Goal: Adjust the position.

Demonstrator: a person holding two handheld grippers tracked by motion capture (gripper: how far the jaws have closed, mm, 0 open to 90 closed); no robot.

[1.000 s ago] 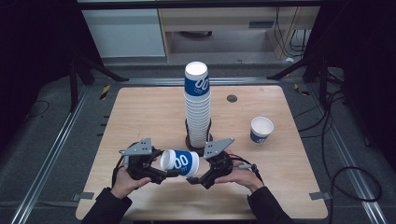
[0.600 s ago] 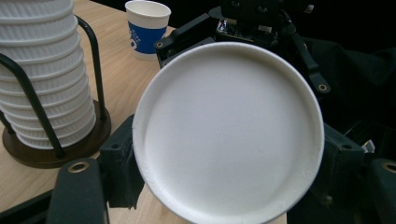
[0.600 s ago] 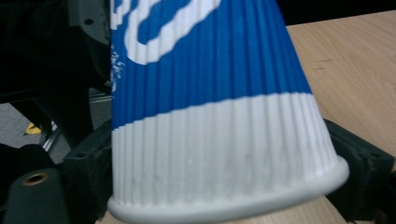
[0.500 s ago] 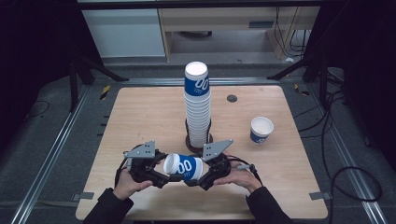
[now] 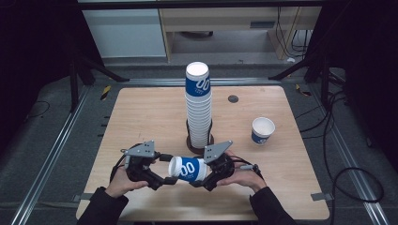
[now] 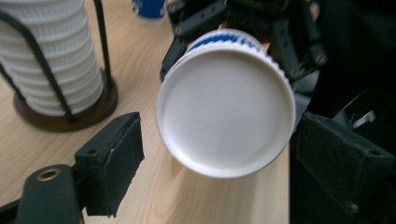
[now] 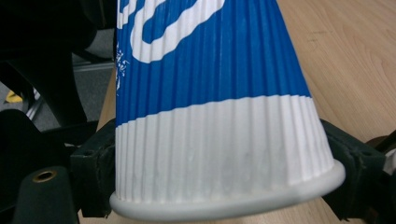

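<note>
A blue-and-white ribbed paper cup (image 5: pixel 187 168) lies level in the air above the table's near edge, between both grippers. My right gripper (image 5: pixel 206 177) is shut on its white mouth end, and its jaws have just been closing; in the right gripper view the pads (image 7: pixel 93 179) press both sides of the cup (image 7: pixel 210 116). My left gripper (image 5: pixel 165 178) faces the cup's base (image 6: pixel 226 109). Its jaws have just been opening and stand open, one on each side of the base, the left pad (image 6: pixel 112 163) clear of it.
A tall stack of upturned cups (image 5: pixel 198 110) stands in a black wire holder on a round base (image 6: pixel 60 119) mid-table, just beyond my hands. One upright cup (image 5: pixel 262 130) sits at the right. The wooden table (image 5: pixel 141 117) ends close to the forearms.
The right jaws have closed onto the cup's mouth end. The left jaws, which held the base end, have opened off it. The cup shifted slightly right; both hands stayed put.
</note>
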